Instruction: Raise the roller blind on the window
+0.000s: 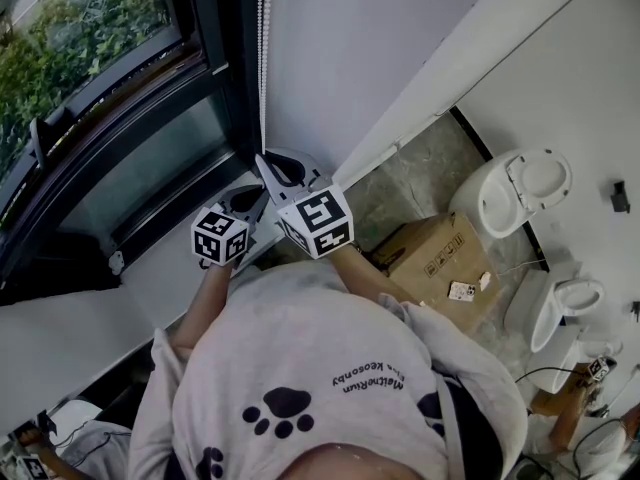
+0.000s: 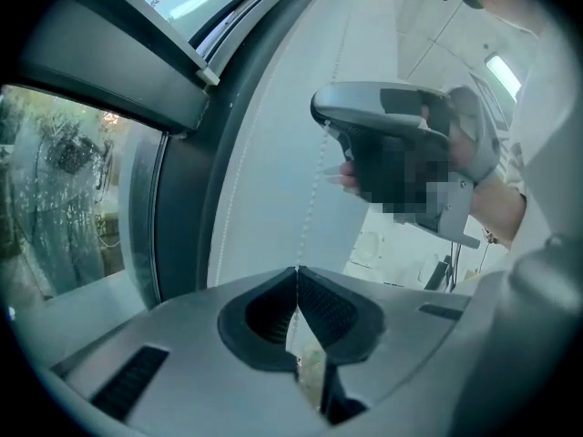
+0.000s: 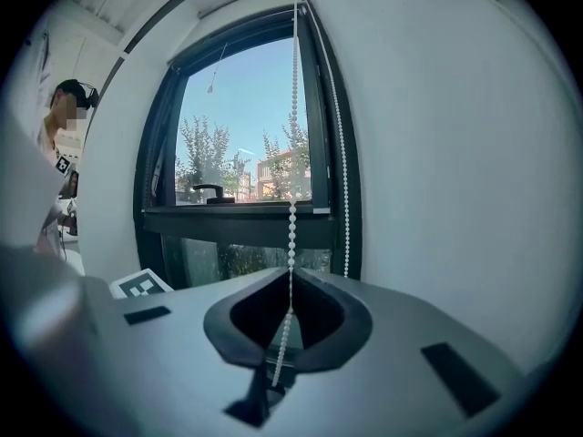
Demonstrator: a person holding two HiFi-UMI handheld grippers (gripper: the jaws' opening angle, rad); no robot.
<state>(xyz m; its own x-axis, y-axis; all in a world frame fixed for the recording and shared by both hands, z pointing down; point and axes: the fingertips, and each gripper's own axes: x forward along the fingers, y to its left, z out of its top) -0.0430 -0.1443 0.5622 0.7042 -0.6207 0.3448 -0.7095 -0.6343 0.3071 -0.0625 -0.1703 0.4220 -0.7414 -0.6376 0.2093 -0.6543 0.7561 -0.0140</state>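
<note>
The right gripper [image 3: 291, 276] is pinched shut on the bead chain [image 3: 292, 153]. The left gripper [image 2: 297, 273], just beside it, seems pinched on the chain too, though that view is dim. The chain hangs along the right edge of the window [image 3: 246, 126]. Trees [image 3: 205, 148] stand outside.

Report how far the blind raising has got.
Done: the window pane already shows uncovered to its top. In hand: left gripper and right gripper are both shut on the bead chain. Left: probably little, perhaps a last pull and letting go.
</note>
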